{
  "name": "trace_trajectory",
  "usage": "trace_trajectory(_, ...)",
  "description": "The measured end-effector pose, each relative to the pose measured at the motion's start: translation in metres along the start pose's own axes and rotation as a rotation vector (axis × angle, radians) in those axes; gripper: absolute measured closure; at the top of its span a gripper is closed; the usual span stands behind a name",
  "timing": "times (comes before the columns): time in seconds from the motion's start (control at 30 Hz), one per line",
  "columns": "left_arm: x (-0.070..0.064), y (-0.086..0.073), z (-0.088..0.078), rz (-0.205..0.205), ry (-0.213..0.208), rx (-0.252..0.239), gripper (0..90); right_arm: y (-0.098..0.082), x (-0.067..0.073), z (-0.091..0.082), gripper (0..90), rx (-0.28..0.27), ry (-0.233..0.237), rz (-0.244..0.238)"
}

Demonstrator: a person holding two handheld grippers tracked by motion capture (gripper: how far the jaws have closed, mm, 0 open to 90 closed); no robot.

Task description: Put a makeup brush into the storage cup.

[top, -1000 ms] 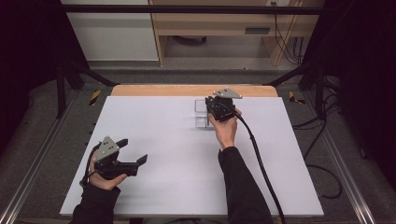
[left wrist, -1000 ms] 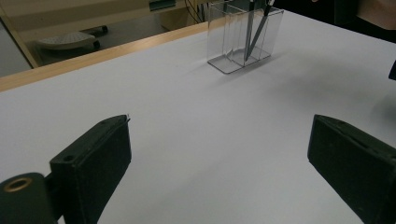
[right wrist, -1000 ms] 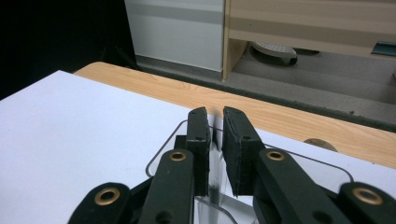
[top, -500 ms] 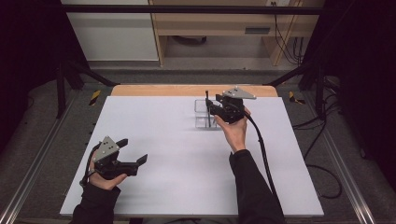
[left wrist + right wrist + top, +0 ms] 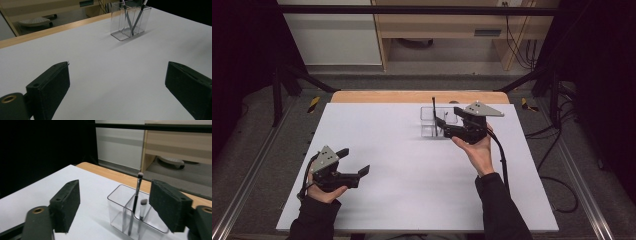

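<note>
Left gripper [image 5: 353, 162]: near table edge, jaws wide, empty. Right gripper [image 5: 447, 120]: beside clear organiser [image 5: 135, 216], jaws just opening, nothing between them. Long brush [image 5: 136, 195]: far compartment, near upright, bristles up. Short brush [image 5: 142, 208]: same holder, upright. Step: release done, judged; next, withdraw clear of handles.

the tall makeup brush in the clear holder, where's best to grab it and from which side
Probably the upper handle of the tall makeup brush, just under its head, coming from above with jaws level. It stands nearly upright, rising well above the rim of the clear holder, whose walls block its lower part; a shorter brush stands close beside it.
</note>
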State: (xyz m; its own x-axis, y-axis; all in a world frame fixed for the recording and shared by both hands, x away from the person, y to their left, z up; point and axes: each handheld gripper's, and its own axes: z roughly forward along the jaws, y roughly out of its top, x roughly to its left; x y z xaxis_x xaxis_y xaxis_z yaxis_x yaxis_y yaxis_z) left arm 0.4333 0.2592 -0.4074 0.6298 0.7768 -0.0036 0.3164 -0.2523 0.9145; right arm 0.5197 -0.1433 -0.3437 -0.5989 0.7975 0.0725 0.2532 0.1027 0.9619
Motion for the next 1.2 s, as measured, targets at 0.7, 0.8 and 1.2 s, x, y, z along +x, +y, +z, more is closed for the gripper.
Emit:
trace_trajectory(0.7,0.002,-0.001,-0.001,-0.001,0.008,-0.009,5.4,-0.039,-0.016,-0.057,10.7,0.002,0.022,0.013)
trace_trajectory(0.8,0.002,-0.001,-0.001,-0.001,0.008,-0.008,5.3,-0.043,-0.016,-0.061,9.2,0.005,0.017,0.011)
trace_trajectory(1.2,0.002,-0.001,0.0,-0.008,0.012,-0.003,4.6,-0.063,-0.019,-0.08,4.7,0.026,-0.006,0.007)
